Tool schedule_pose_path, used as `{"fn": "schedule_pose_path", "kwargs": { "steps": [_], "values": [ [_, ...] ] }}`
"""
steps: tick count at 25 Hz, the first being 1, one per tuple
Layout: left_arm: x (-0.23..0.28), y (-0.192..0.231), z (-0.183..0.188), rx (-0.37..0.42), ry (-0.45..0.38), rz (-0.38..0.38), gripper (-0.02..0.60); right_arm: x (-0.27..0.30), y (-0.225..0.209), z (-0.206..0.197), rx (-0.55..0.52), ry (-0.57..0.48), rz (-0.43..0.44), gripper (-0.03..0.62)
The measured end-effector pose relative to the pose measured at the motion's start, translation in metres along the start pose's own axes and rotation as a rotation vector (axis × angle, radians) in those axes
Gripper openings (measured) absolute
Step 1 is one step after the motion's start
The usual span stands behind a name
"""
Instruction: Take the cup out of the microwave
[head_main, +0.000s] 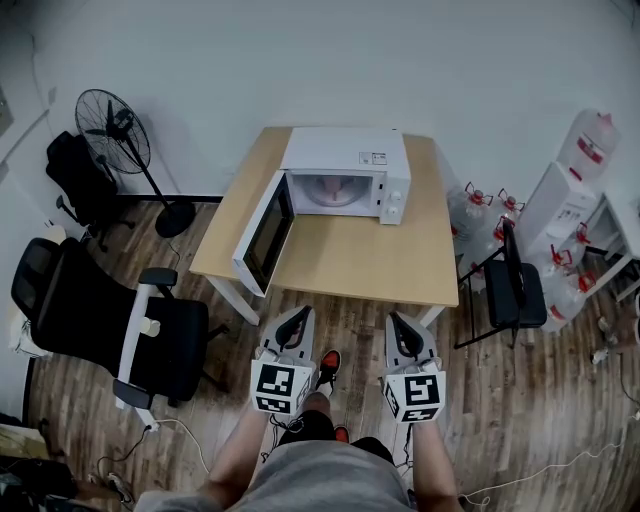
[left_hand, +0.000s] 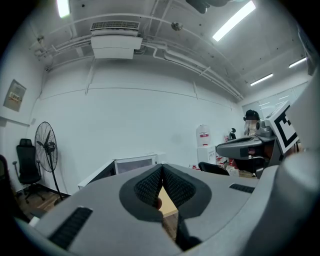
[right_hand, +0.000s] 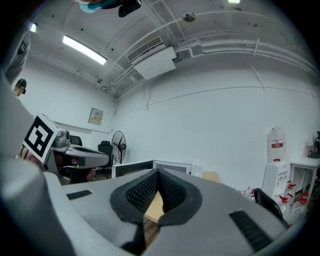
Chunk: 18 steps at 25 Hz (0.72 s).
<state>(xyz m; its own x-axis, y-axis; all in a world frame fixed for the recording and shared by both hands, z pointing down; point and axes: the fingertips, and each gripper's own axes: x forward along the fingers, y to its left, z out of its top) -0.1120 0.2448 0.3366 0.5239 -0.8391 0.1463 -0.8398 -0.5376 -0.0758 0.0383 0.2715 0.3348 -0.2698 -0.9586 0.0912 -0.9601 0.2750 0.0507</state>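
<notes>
One standing fan (head_main: 113, 128) sits well to the left of the microwave (head_main: 345, 150), with a black office chair (head_main: 95, 320) below it, also left of the microwave. The microwave stands at the back of the wooden surface (head_main: 350, 260), and its door (head_main: 265, 233) is swung wide out to its left, so the cavity faces me.

Inside the microwave, about mid-cavity, I see a pale pinkish shape that I take to be the cup (head_main: 335, 190); it is too small for me to make out a handle.

My left claw (head_main: 299, 314) hangs in front of the microwave, short of the surface's near edge, with its pads pressed together on nothing. My right claw (head_main: 397, 318) is beside it, to its right and just as far from the microwave, also pinched closed and empty. Water jugs (head_main: 480, 205) cluster to the right of the microwave.

I judge the cup to be rigid, fairly light and probably smooth-walled, so it could slip or tip. I would spread one claw, reach straight in and pinch it across the rim wall or the handle, keeping it upright.
</notes>
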Motion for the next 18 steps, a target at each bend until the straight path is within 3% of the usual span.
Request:
{"fn": "schedule_pose_path", "kwargs": {
  "steps": [18],
  "values": [
    [0.145, 0.089, -0.004, -0.029, 0.049, 0.03, 0.021, 0.163, -0.046, -0.008, 0.025, 0.039, 0.042, 0.008]
  ]
}}
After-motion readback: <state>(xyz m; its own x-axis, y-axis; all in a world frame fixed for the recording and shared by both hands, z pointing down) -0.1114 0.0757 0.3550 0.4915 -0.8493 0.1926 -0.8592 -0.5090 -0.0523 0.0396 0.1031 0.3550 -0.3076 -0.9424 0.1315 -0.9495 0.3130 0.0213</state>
